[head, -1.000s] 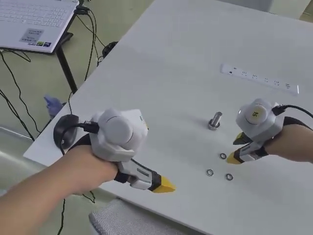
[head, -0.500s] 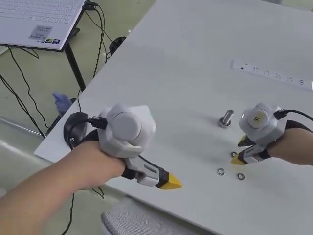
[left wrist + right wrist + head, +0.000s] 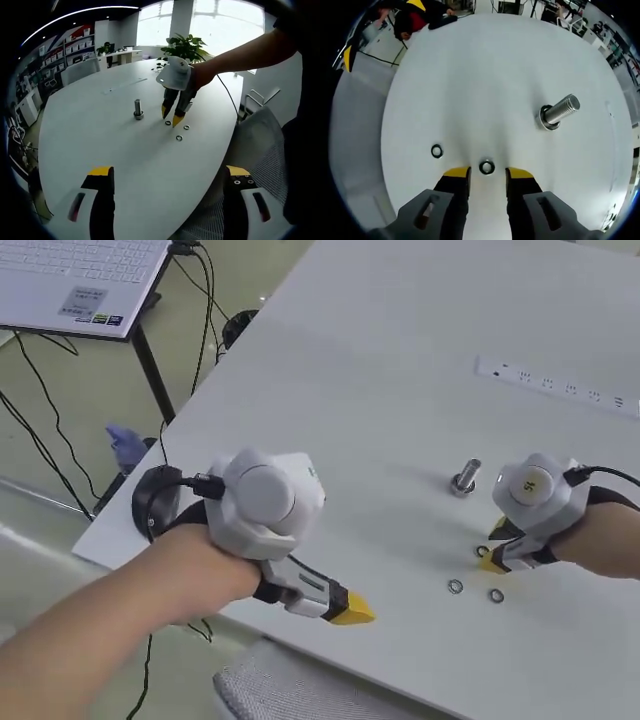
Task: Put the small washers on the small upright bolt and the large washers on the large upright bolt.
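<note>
Yellow-tipped, the left claw (image 3: pixel 345 608) was held low by the near edge of the white bench (image 3: pixel 380 390), its jaws spread wide and nothing gripped between them. A little farther in, a first washer (image 3: pixel 455 586) and a second washer (image 3: pixel 496 595) were seen lying flat on the bench, near each other. Just beyond them the right claw (image 3: pixel 490 558) was pointed down at the bench, its jaws parted by a narrow gap and nothing gripped. A third washer (image 3: pixel 486 166) lay flat just ahead of that gap; whether the tips touched it could not be told. Past it the bolt (image 3: pixel 465 477) stood upright, apart from all three. A power strip (image 3: pixel 555 388) lay farther back, and a laptop (image 3: pixel 70 280) was seen off the bench's far left.
</note>
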The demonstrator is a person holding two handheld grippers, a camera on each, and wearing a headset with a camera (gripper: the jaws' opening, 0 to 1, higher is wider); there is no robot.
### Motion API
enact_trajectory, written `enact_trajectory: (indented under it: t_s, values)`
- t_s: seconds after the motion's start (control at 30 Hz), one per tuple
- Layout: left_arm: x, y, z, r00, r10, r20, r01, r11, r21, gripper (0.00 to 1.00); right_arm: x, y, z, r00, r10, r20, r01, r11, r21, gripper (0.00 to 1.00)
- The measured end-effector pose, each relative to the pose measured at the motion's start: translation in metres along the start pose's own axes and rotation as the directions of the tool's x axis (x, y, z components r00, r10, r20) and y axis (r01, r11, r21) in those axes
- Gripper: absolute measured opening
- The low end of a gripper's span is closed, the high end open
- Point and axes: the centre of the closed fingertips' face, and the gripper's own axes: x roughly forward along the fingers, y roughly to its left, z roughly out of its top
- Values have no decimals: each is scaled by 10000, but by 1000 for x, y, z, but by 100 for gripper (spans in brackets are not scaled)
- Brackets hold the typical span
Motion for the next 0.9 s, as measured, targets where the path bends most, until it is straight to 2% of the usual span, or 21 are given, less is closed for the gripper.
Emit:
enact_trajectory:
  t_s: [0.2,0.43,0.67,0.9]
  values:
    - [-2,0,-3,10000,-48,-72,48,10000,43,89,0,5,2,10000,10,-83,-13,9996,-281,24]
    - [-4,1,-5,9999,-68,-107,69,9999,96,88,1,2,2,9995,-30,-326,23,9998,-218,18]
    - [-3,1,-8,9998,-110,-177,113,9998,140,86,4,1,2,9966,-178,-801,144,9990,-433,14]
    - [-6,1,-1,9999,-79,-80,81,9998,189,86,5,-4,1,9946,-218,-1014,184,9992,-345,13]
